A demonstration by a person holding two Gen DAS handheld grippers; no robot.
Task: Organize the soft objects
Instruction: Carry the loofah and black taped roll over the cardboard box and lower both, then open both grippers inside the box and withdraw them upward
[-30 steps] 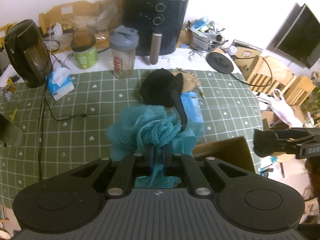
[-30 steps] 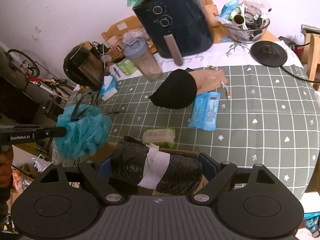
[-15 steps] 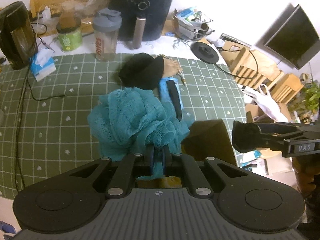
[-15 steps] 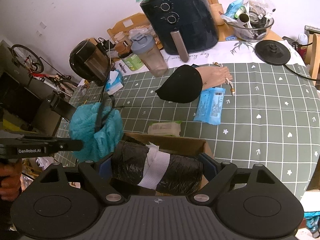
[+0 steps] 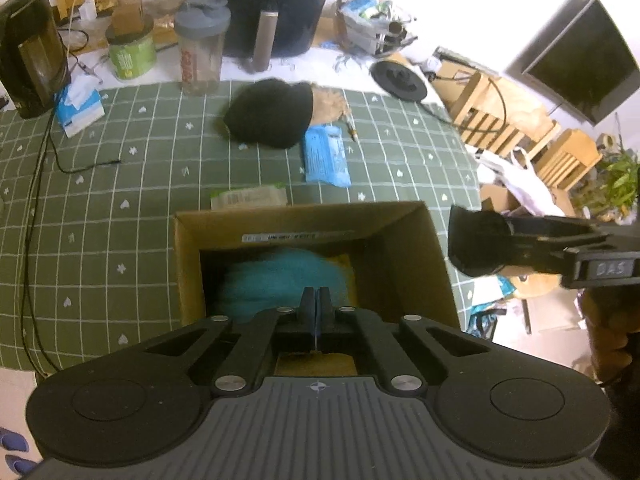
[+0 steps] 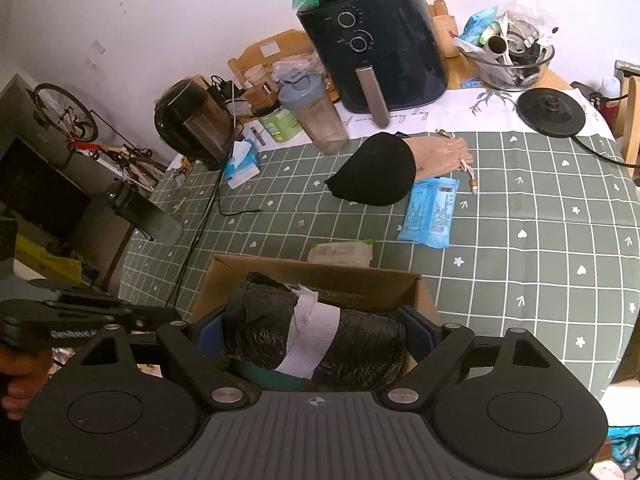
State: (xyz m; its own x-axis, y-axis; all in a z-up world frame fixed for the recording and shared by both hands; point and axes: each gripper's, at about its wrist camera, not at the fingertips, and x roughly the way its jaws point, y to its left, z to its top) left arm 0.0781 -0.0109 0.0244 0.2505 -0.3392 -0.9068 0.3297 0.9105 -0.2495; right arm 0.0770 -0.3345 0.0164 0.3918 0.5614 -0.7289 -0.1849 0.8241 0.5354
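The teal mesh pouf (image 5: 280,276) lies inside the open cardboard box (image 5: 404,240) at the table's near edge, blurred. My left gripper (image 5: 315,304) is over the box with its fingers pressed together and nothing visible between them. My right gripper (image 6: 316,336) is shut on a black plastic-wrapped roll (image 6: 312,340) with a white band, held above the box (image 6: 224,272); it also shows in the left wrist view (image 5: 476,244). A black cap (image 5: 272,114), a blue wipes pack (image 5: 325,156) and a green wipes pack (image 5: 250,198) lie on the green checked cloth.
An air fryer (image 6: 376,40), shaker bottle (image 6: 316,112), green tub (image 5: 130,54), black kettle (image 6: 192,124) and tissue pack (image 5: 78,108) stand along the back. A black cable (image 5: 36,184) runs across the left. A beige pouch (image 6: 436,156) lies behind the cap.
The teal pouf left my left gripper and now lies in the box; the left fingers are together and empty. My right gripper with the black roll moved over the box.
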